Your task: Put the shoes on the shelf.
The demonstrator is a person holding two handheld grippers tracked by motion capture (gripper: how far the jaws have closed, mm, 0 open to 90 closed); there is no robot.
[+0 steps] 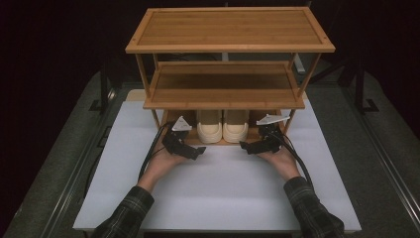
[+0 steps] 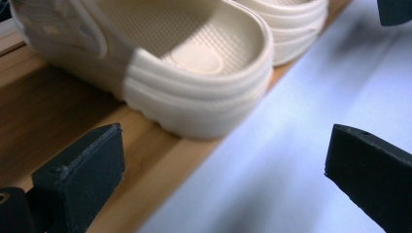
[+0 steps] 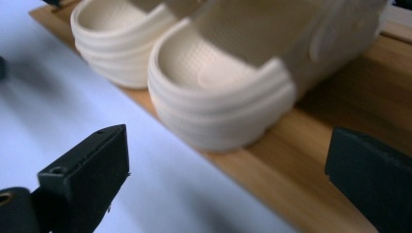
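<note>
**A:** What is hard to see here?

**B:** Mostly the shoes. From above, the pair of cream clogs (image 1: 222, 126) sits on the bottom shelf (image 1: 190, 140) of the wooden rack (image 1: 230, 29), heels toward the person, but the middle shelf (image 1: 224, 88) covers their toes. Just the heel ends stick out.

**A:** And up close?

**B:** In the left gripper view the left clog (image 2: 160, 63) is cut off at the top and left edges, so its front is lost. The right clog (image 2: 291, 24) shows as a sliver of heel behind it. In the right gripper view the same two swap places, and the nearer one is blurred along its strap.

**A:** Where are the grippers?

**B:** The left gripper (image 1: 199, 151) rests low on the white table (image 1: 223, 198), just in front of the shelf edge and left of the clogs. The right gripper (image 1: 246, 146) mirrors it on the other side. Neither touches a clog.

**A:** Are the jaws apart?

**B:** Yes, both are spread wide. In each gripper view the two black jaws stand far apart at the bottom corners, with nothing between them but shelf edge and table. Their tips are cropped by the lower border.

**A:** Anything else hidden?

**B:** The person's hands (image 1: 166, 161) are half covered by the grippers, and the room beyond the rack is too dark to make out.
</note>
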